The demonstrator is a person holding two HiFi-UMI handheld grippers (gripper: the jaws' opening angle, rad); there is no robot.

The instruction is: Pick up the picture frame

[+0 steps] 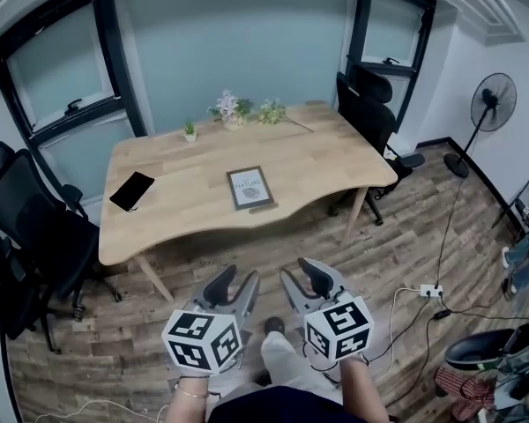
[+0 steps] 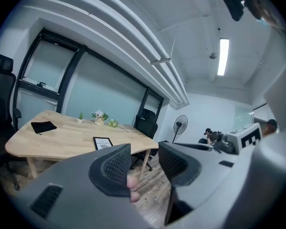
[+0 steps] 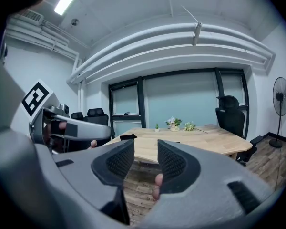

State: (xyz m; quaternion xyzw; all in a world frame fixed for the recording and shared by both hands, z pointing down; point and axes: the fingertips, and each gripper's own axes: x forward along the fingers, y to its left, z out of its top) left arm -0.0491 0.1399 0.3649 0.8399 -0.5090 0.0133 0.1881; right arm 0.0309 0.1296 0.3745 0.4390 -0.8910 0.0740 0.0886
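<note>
Before the table (image 1: 335,148), left tool (image 1: 236,280) and right tool (image 1: 300,273) abreast, near-level, jaws apart, empty.

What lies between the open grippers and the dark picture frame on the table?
Head view: only bare wood-plank floor and the light wooden table's front strip; nothing stands before the dark picture frame.

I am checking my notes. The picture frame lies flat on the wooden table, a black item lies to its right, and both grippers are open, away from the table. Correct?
One error: the head view shows the black item left of the picture frame, not right. The frame lies flat on the wooden table; the left gripper and right gripper are open, away from it.
</note>
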